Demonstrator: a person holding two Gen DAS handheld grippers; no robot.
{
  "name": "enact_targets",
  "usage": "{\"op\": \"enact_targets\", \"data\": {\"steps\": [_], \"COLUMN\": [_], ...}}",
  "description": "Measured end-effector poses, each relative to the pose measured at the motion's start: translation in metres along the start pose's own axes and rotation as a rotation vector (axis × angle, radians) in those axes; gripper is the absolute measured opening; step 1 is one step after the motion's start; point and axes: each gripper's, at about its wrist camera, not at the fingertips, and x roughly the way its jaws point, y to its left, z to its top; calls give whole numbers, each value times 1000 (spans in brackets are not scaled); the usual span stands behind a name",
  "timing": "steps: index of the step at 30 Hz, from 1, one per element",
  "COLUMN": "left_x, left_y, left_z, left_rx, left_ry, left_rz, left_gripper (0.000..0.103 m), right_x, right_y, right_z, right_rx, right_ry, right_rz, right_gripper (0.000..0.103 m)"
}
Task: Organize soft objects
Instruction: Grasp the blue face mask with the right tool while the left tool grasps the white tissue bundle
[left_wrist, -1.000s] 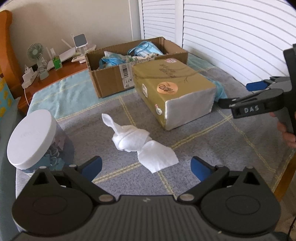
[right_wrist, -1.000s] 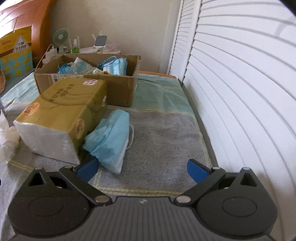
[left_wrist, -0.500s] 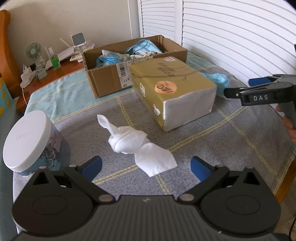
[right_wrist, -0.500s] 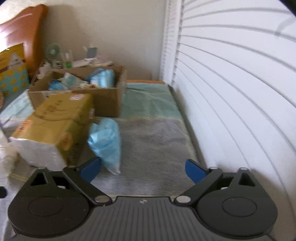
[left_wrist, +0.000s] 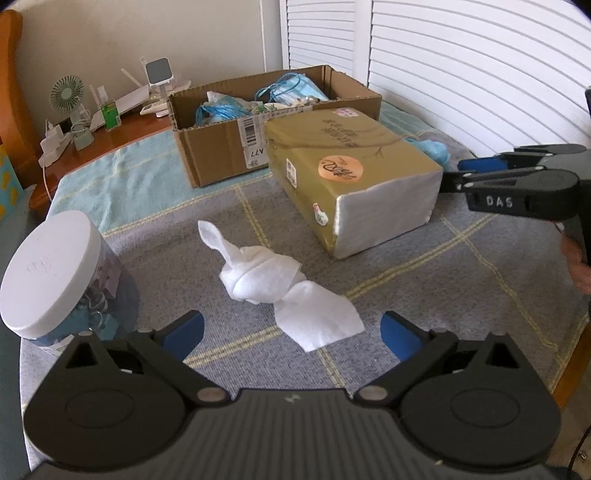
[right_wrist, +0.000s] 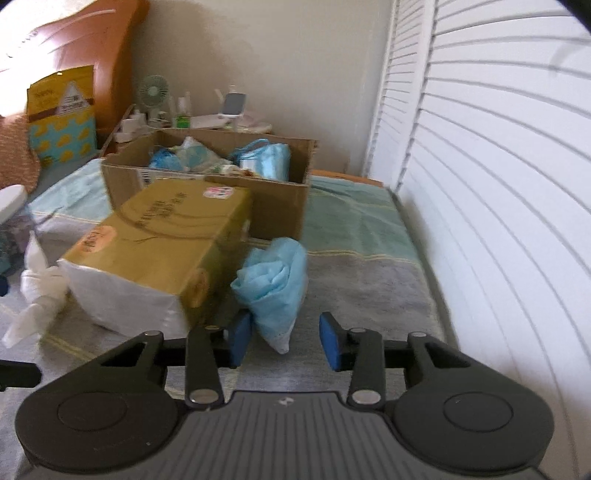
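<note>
The bed cover (left_wrist: 424, 280), grey with pale yellow grid lines and a teal band at the far end, carries every item. The cardboard box (left_wrist: 221, 155) stands on the teal band, open at the top, with blue masks and packets inside; the right wrist view shows its right wall (right_wrist: 280, 206), which the left wrist view does not. The gold tissue pack (left_wrist: 351, 162) lies just in front of the box, its open white end facing the cameras. The white-lidded jar (left_wrist: 51, 273) stands at the left edge; the right wrist view shows only a sliver of it. The twisted white cloth (left_wrist: 266, 277) lies between the jar and the tissue pack, directly ahead of the left gripper (left_wrist: 291, 332), whose jaws are spread wide and hold nothing. The blue face mask (right_wrist: 275, 284) lies against the right side of the tissue pack; the left wrist view shows only its far tip (left_wrist: 436, 149). The right gripper (right_wrist: 283, 341) has its jaws partly closed around the mask's near end, both pads apart from the fabric.
</note>
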Motion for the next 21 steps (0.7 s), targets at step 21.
{"op": "enact_targets", "data": {"steps": [21], "left_x": [8], "left_y": [3], "left_z": [1], "left_rx": [1], "left_ry": [9], "left_rz": [-7], "left_gripper": [101], "right_x": [7], "right_y": [-26], "right_z": [3], "right_rx": [100], "right_ry": [3], "right_rz": [-19], "right_gripper": [53]}}
